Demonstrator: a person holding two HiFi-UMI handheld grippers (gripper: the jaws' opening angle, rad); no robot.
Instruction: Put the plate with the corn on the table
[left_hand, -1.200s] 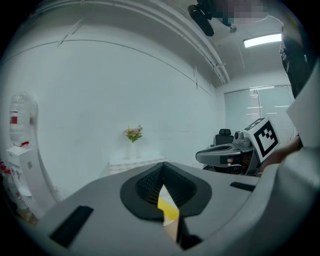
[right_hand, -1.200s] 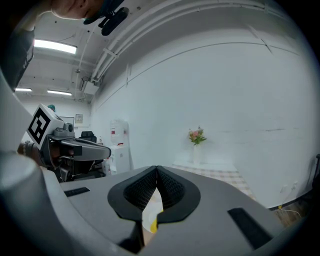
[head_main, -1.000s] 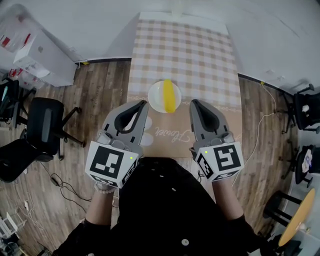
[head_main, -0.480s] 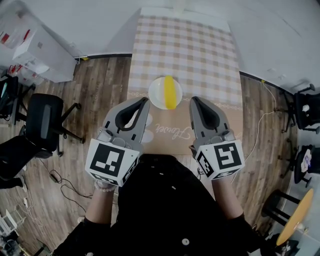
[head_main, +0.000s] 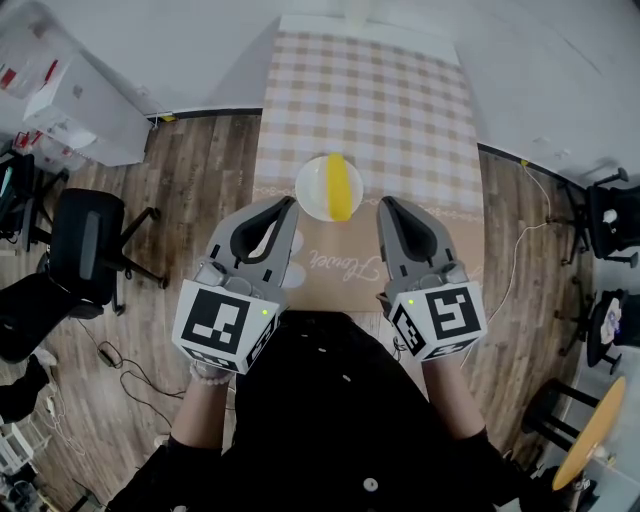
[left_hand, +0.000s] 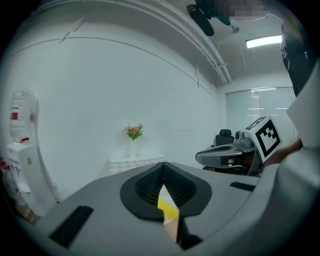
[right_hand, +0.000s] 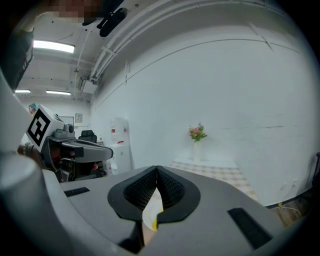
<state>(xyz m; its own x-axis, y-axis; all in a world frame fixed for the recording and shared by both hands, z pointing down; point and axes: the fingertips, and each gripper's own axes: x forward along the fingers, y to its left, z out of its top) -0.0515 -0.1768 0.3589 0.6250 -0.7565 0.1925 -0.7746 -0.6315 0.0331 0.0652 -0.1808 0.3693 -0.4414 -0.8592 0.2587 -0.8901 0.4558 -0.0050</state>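
A white plate (head_main: 318, 190) with a yellow corn cob (head_main: 340, 187) lies on the checked tablecloth (head_main: 380, 100), near the table's front end. My left gripper (head_main: 288, 205) hangs just left of and nearer than the plate, shut and empty. My right gripper (head_main: 384, 204) hangs just right of it, also shut and empty. Neither touches the plate. In the left gripper view the jaws (left_hand: 162, 166) meet at the tips, and a sliver of corn (left_hand: 168, 210) shows through the gap below. The right gripper view shows its jaws (right_hand: 156, 169) closed the same way.
Black office chairs stand on the wood floor at the left (head_main: 90, 250) and the right (head_main: 612, 220). A white cabinet (head_main: 75, 110) is at the far left. A cable (head_main: 525, 250) runs along the floor on the right. A vase of flowers (right_hand: 197, 134) stands at the table's far end.
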